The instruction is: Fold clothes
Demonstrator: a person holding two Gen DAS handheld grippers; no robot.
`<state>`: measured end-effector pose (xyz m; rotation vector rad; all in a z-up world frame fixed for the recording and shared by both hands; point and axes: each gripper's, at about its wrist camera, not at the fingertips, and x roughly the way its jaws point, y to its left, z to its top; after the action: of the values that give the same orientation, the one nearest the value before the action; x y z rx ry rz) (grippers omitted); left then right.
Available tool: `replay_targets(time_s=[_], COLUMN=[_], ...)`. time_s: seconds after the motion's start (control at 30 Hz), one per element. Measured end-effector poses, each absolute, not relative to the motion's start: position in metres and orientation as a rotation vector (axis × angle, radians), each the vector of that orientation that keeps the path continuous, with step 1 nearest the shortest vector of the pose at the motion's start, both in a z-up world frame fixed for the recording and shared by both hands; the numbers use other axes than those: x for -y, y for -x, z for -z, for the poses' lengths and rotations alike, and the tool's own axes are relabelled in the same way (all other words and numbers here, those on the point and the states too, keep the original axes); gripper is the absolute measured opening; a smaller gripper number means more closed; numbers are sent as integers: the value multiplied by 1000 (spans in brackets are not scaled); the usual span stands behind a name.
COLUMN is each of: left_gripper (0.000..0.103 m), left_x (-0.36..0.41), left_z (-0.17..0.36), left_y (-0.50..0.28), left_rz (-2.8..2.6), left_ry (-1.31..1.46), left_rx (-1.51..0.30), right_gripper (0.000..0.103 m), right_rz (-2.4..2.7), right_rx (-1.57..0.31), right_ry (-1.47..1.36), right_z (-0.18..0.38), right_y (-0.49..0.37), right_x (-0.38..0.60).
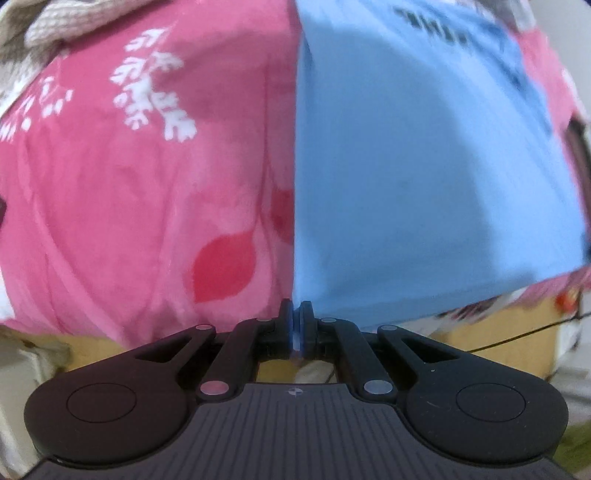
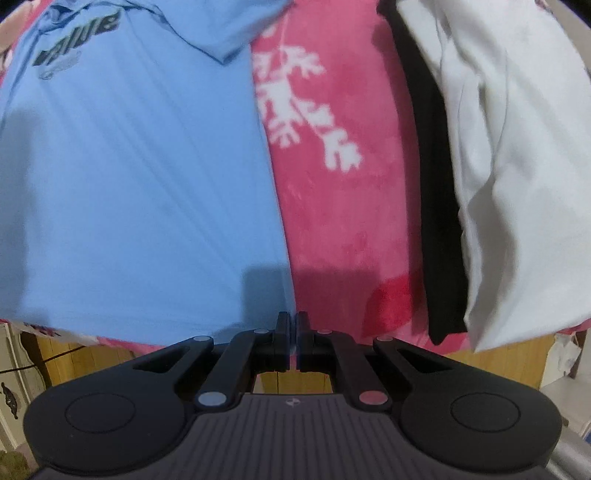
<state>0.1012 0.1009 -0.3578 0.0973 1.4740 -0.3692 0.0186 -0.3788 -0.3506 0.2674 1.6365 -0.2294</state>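
A light blue T-shirt (image 1: 424, 166) with dark lettering lies flat on a pink fleece blanket (image 1: 129, 203) with white leaf prints. My left gripper (image 1: 295, 306) points down at the shirt's near left corner and is shut on it; blue cloth shows between the pads. In the right wrist view the same blue T-shirt (image 2: 129, 184) fills the left half. Its near right corner runs straight into my right gripper (image 2: 293, 315), whose jaws are closed together on the hem edge.
Right of the shirt, a black garment (image 2: 436, 221) and a white garment (image 2: 517, 166) lie on the pink blanket (image 2: 332, 221). A beige knit cloth (image 1: 55, 22) sits at the far left. Below the blanket's near edge there is yellow wood (image 1: 498, 332) with a thin cable (image 1: 517, 334).
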Motion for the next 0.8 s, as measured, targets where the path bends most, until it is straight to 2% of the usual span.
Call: replay_targets(time_s=[0.1, 0.2, 0.23, 0.27, 0.3, 0.43, 0.57, 0.67, 0.8], left_gripper=[1, 2, 3, 9, 20, 23, 24, 24, 27], left_x=[-87, -75, -73, -73, -75, -86, -102, -109, -119], left_z=[386, 394, 393, 389, 386, 371, 342, 303, 249], left_y=[-95, -89, -87, -83, -79, -63, -59, -72, -117], left_rz=[404, 426, 435, 441, 437, 392, 246, 129, 1], left_ry=[-227, -316, -337, -348, -360, -397, -384, -337, -212], left_rx=[-1494, -1462, -1450, -1441, -1459, -1514, -1524, -1458, -1246], right_gripper=[3, 5, 16, 35, 40, 41, 39, 38, 38], right_rz=[228, 212, 215, 219, 225, 226, 149, 34, -147], right_rx=[-1653, -1644, -1633, -1622, -1611, -1577, -1444, -1263, -985], right_ry=[-255, -255, -263, -255, -232, -136, -79, -62, -26], right_z=[382, 379, 373, 365, 357, 329, 293, 258, 206], right_y=[-18, -17, -13, -9, -5, -1, -22, -61, -127], right_x=[380, 384, 386, 389, 391, 400, 397, 390, 378])
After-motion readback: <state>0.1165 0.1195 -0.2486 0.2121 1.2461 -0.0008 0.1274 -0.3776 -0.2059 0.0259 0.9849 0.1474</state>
